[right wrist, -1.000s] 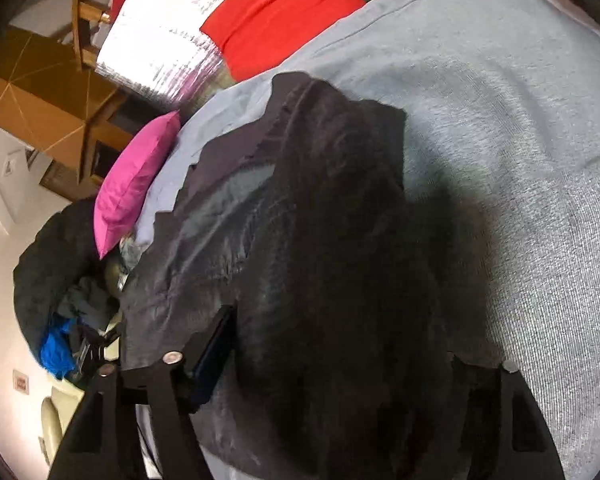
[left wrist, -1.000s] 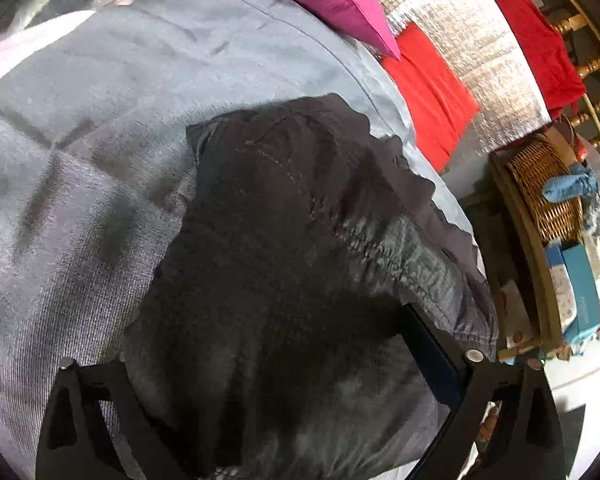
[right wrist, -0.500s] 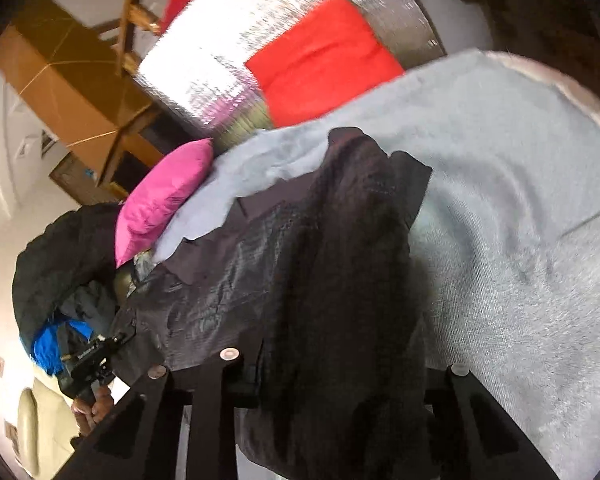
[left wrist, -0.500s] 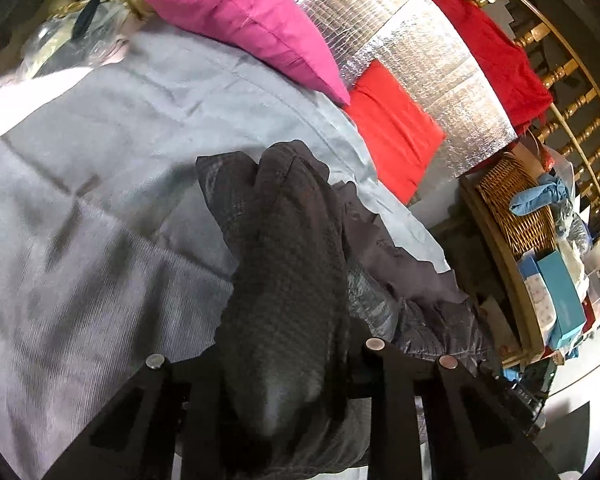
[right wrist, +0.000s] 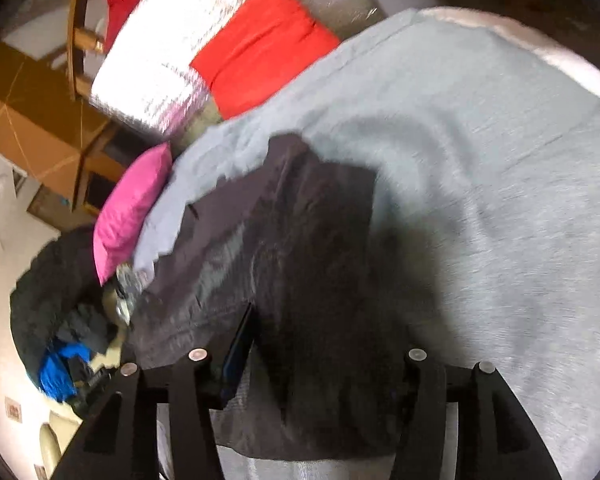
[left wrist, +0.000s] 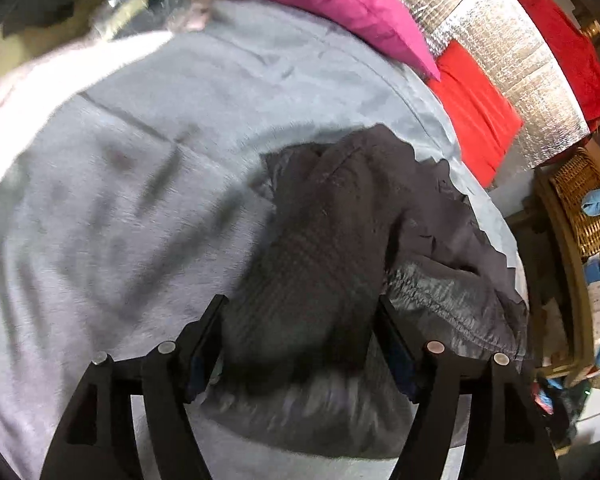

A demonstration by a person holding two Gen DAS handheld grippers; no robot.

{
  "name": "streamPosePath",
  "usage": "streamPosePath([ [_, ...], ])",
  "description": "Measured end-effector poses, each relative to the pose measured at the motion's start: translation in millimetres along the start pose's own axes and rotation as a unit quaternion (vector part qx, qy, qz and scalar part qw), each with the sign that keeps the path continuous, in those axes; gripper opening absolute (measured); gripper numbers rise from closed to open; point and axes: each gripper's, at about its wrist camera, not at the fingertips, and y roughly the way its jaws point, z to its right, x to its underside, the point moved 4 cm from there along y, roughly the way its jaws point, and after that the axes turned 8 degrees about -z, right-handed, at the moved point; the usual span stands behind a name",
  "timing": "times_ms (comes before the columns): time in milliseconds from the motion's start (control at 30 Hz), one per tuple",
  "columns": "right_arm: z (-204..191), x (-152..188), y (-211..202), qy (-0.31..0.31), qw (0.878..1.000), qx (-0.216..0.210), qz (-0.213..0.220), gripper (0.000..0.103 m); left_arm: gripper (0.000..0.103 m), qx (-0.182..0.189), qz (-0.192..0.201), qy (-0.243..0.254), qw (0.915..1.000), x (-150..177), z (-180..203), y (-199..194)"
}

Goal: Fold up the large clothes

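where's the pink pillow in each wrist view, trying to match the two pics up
Left wrist view: the pink pillow lies along the top edge, centre to right, at the far side of the grey sheet.
Right wrist view: the pink pillow sits at the left, about mid-height, off the sheet's left edge.
Shared landmark: the red cushion against the silver foil panel, beyond the dark garment.
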Motion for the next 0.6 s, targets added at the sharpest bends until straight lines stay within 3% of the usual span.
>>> streamPosePath([
  [167, -5.9, 21.4, -39.7, 0.012, 0.998, -0.043, 0.044, 0.071, 0.075, -0.025, 0.063, 0.01, 0.9977, 22.2, -0.9, -37.5],
  [333, -25.1, 49.2, -39.5, 0.001, 0.998, -0.065, 0.026, 0.071, 0.081, -0.027, 0.085, 0.047, 0.9949, 54.0, 22.0, -52.0],
  [467, -35.4, 73.9, -25.7, 0.017, 0.995, -0.102, -0.004, 0.071, 0.086, -0.011, 0.051, 0.048, 0.9975, 84.2, 23.4, -35.0],
  [600, -34.7, 91.2, -4.1, 0.046, 0.992, -0.112, -0.034, 0.072, 0.086, 0.044, 0.001, -0.027, 0.9986, 92.2, 6.0, -13.2],
])
